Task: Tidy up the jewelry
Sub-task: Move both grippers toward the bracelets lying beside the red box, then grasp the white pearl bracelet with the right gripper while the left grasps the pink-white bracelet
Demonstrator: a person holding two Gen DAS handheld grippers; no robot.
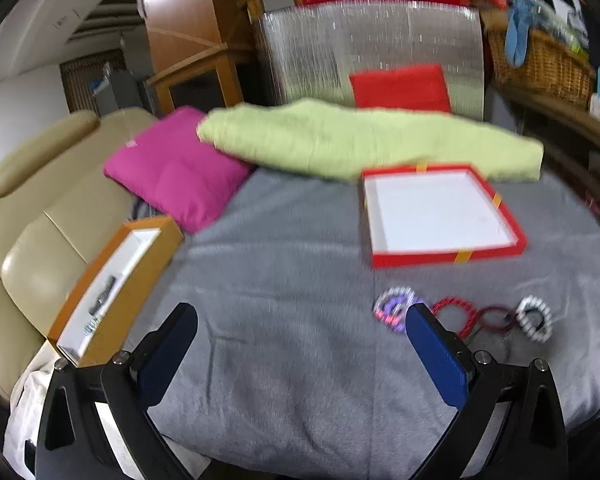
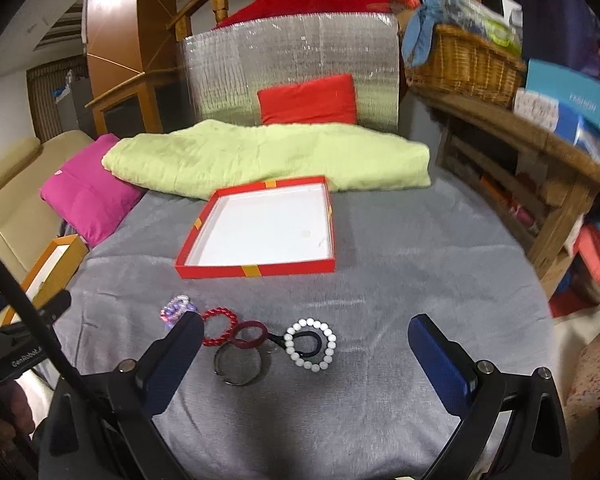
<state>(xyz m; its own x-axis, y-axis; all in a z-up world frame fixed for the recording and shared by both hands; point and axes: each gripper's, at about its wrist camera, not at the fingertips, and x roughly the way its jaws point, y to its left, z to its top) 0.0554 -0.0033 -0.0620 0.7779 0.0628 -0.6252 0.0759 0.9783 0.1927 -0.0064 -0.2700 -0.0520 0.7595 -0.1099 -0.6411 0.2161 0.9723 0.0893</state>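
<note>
I am holding my right gripper [image 2: 304,354] and my left gripper [image 1: 300,334] wide apart over the grey blanket [image 2: 400,280], gripping nothing. Just ahead, the white bead bracelet [image 2: 310,344], dark red ring [image 2: 249,335], red bead bracelet [image 2: 219,326] and purple bracelet [image 2: 175,308] are lying clustered. Beyond them, the red tray [image 2: 256,270] is sitting open.

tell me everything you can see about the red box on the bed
The red box is a shallow, square, open tray, apparently cardboard, with low red walls, a plain white inside and small orange-yellow tape tabs at the middle of its sides. It holds nothing; faint marks show on its white floor. It lies flat on the grey blanket, its far edge at or just under the folded green quilt. The bracelets lie apart from it, nearer the cameras. Neither gripper touches it.
</note>
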